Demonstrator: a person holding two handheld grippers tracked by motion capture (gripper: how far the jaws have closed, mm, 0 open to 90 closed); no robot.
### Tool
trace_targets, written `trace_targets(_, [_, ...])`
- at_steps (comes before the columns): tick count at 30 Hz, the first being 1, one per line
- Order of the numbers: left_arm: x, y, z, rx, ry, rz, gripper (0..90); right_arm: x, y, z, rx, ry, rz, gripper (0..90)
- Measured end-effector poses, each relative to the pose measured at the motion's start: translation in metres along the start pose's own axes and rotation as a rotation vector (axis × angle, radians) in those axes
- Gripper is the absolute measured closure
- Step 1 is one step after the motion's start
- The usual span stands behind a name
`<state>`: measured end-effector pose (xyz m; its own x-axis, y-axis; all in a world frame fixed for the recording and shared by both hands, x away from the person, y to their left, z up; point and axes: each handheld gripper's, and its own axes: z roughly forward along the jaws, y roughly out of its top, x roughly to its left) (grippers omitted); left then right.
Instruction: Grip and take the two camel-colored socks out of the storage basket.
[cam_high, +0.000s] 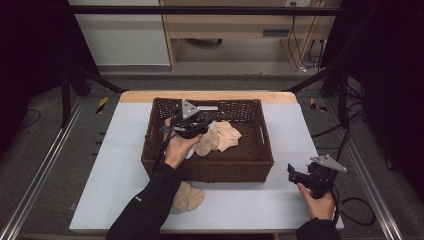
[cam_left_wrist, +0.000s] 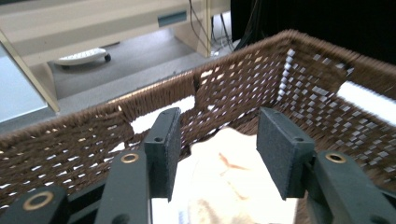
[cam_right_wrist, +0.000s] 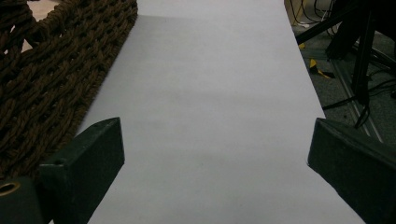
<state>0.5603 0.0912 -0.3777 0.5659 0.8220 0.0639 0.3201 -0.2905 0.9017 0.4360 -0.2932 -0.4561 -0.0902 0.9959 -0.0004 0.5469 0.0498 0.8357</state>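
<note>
Basket holds beige cloths beneath left claw.

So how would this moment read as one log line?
left gripper: open, inside brown wicker basket, over beige cloth | right gripper: open, idle

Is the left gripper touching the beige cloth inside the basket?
Apart. In the left gripper view the left gripper is open, and the beige cloth lies lower in the basket, clear of both pads.
</note>
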Motion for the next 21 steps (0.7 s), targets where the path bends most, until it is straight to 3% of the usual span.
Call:
trace_targets(2, [0.002, -0.004, 0.01, 0.021, -0.009, -0.018, 50.9, 0.0, 0.0, 0.0, 0.0, 0.002, 0.0, 4.2])
trace_targets(8, [0.0, -0.016, 0.027, 0.107, -0.01, -0.004, 51.9, 0.0, 0.0, 0.0, 0.001, 0.004, 0.004, 4.1])
trace_targets(16, [-0.003, -0.024, 0.035, 0.183, -0.037, -0.005, 49.7, 0.001, 0.0, 0.001, 0.001, 0.007, -0.001, 4.3])
trace_targets(21, [-0.003, -0.03, 0.04, 0.239, -0.02, 0.027, 45.1, 0.001, 0.0, 0.001, 0.003, 0.006, -0.001, 4.3])
